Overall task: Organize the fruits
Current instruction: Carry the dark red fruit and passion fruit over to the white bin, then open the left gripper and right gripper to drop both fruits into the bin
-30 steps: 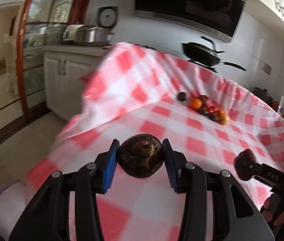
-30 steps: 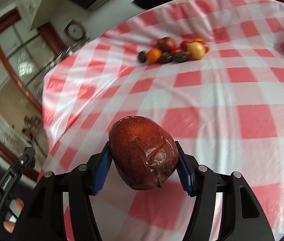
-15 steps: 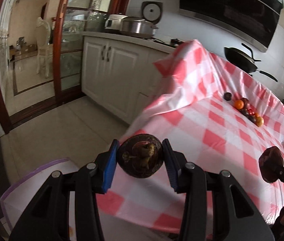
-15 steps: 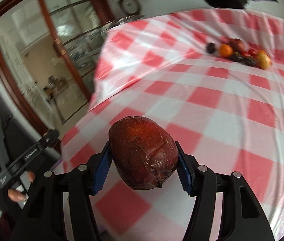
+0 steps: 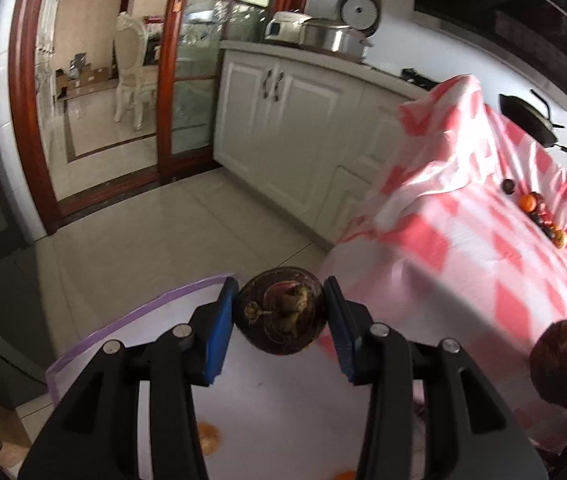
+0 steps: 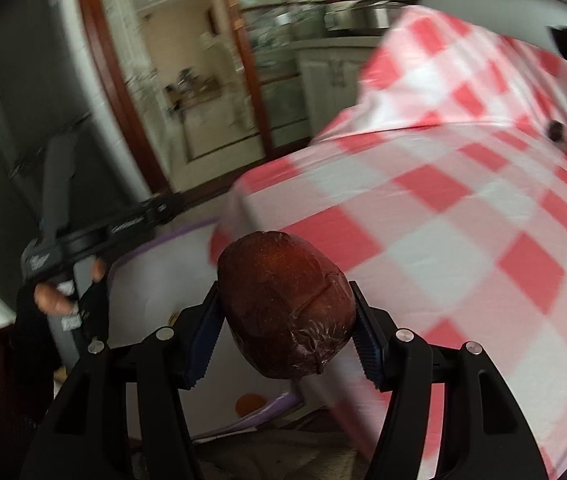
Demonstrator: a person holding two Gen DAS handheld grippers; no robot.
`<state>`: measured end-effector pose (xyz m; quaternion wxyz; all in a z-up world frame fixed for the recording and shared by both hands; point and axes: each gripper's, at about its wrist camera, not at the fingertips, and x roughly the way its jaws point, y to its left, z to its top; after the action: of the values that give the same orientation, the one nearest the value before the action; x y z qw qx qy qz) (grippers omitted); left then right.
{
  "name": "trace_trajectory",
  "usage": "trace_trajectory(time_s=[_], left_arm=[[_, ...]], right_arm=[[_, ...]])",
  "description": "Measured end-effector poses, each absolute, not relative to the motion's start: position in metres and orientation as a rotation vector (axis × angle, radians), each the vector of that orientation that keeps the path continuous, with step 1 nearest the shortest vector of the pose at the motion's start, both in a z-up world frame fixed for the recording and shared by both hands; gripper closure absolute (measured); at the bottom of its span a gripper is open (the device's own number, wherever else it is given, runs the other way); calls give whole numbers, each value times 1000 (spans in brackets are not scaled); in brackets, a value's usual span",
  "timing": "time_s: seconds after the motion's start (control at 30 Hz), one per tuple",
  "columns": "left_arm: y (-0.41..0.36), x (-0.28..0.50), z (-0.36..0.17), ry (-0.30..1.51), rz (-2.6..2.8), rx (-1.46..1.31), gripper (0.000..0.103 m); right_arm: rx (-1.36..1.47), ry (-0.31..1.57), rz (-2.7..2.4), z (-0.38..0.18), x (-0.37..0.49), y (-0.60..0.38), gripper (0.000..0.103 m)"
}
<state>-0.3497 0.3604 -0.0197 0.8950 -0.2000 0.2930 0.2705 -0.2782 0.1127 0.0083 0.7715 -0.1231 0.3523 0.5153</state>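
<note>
My left gripper (image 5: 281, 312) is shut on a dark round mangosteen (image 5: 282, 310), hanging over a white bin with a purple rim (image 5: 163, 300) beside the table. My right gripper (image 6: 285, 316) is shut on a large, wrinkled dark-red fruit (image 6: 285, 304), at the table's near corner above the same white bin (image 6: 155, 276). That red fruit (image 5: 561, 354) also shows at the right edge of the left wrist view. A row of fruits (image 5: 535, 212) lies far back on the red-checked tablecloth (image 5: 463, 232). Orange fruit (image 5: 207, 438) lies inside the bin.
White kitchen cabinets (image 5: 283, 128) stand behind the bin, with pots on the counter. A glass door with a wooden frame (image 5: 171, 80) is at the left. A black wok (image 5: 531, 120) sits beyond the table. A gloved hand (image 6: 55, 300) holds the left gripper's handle.
Both grippers have swung left off the table toward its corner, keeping their fruits. The white bin has come into view below them, and the fruit row has slid to the far right.
</note>
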Motion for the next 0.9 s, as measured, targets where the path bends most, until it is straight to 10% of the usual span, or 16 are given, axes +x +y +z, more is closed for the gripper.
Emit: trace_trajectory(time_s=[0.9], left_arm=[[414,-323,-182,1213,619,-375,59]], right_arm=[[-1189,1005,1348,-158,-400,263,44]])
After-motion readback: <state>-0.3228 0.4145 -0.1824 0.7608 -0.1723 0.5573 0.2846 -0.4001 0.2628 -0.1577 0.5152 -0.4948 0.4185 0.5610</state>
